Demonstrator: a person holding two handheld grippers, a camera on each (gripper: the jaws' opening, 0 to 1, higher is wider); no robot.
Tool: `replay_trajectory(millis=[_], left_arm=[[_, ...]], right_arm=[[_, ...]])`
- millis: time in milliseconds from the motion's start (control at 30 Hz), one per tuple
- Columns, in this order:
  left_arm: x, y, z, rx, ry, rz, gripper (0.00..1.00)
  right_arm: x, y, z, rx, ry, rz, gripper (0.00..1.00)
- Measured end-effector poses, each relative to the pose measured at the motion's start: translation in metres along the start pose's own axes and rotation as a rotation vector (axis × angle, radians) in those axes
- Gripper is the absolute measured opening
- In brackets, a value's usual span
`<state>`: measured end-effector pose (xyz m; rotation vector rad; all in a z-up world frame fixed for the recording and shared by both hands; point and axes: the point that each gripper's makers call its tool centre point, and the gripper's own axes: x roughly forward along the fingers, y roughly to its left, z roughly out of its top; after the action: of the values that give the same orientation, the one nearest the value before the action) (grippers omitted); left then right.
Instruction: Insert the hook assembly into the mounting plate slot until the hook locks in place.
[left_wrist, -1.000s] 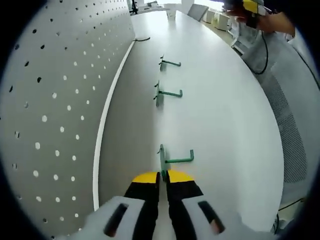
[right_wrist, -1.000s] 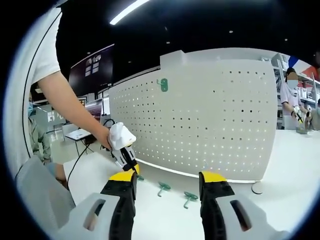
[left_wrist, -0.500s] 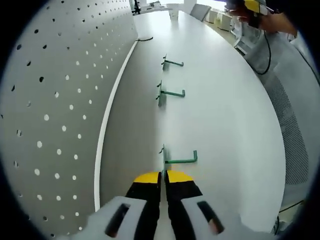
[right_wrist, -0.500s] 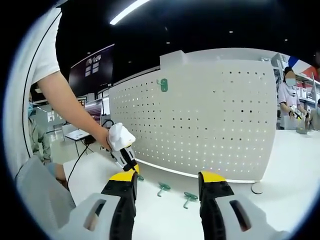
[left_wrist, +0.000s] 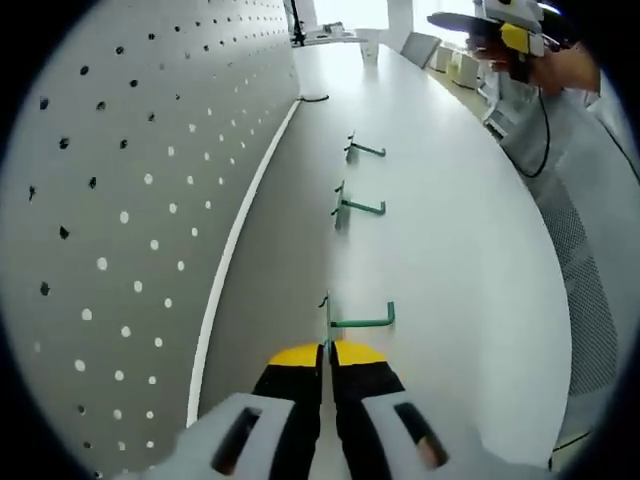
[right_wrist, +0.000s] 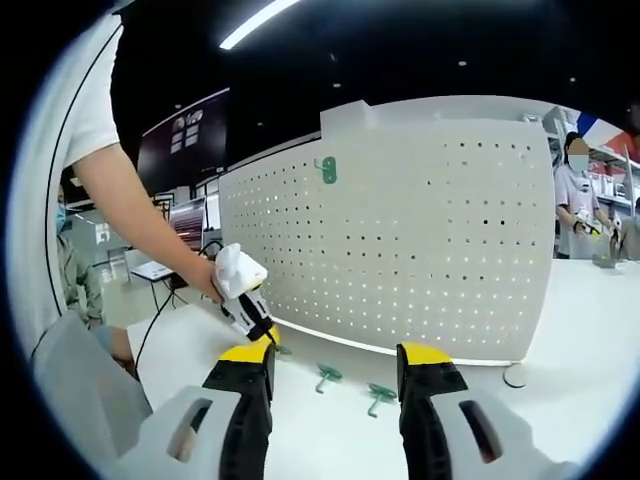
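Down on the white table (left_wrist: 450, 260), just beside the foot of the perforated mounting plate (left_wrist: 120, 200), the left gripper (left_wrist: 327, 352) has its yellow-tipped jaws pressed together on the flat end of a green hook (left_wrist: 350, 320), whose arm sticks out sideways across the tabletop and ends in an upturned tip. Further along the same line, two more green hooks lie on the table, the middle hook (left_wrist: 355, 207) and the far hook (left_wrist: 362, 149), each apart from the others and near the plate's base. Over in the right gripper view, the right gripper (right_wrist: 335, 365) hangs in the air with its jaws spread wide and nothing between them, facing the front of the plate. One green hook base (right_wrist: 325, 170) already sits mounted high on the plate. A person's hand (right_wrist: 205, 285) holds the left gripper low at the plate's left end, and two loose hooks show on the table between the right gripper's jaws.
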<state>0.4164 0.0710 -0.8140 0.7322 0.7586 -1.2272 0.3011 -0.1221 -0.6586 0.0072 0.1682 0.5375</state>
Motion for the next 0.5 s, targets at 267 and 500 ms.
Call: replay_trajectory(millis=[267,500], left_arm=[[-0.0057,-0.0021,0.0034,0.023,-0.025,0.003,0.03],[-0.0112,-0.0072,0.0076,0.025,-0.057,0.004,0.02]], right_arm=[[0.0003,0.0012,-0.0005,0.001,0.003,0.005,0.47],[0.0005,0.0032,-0.0007,-0.002,0.004,0.01,0.47]])
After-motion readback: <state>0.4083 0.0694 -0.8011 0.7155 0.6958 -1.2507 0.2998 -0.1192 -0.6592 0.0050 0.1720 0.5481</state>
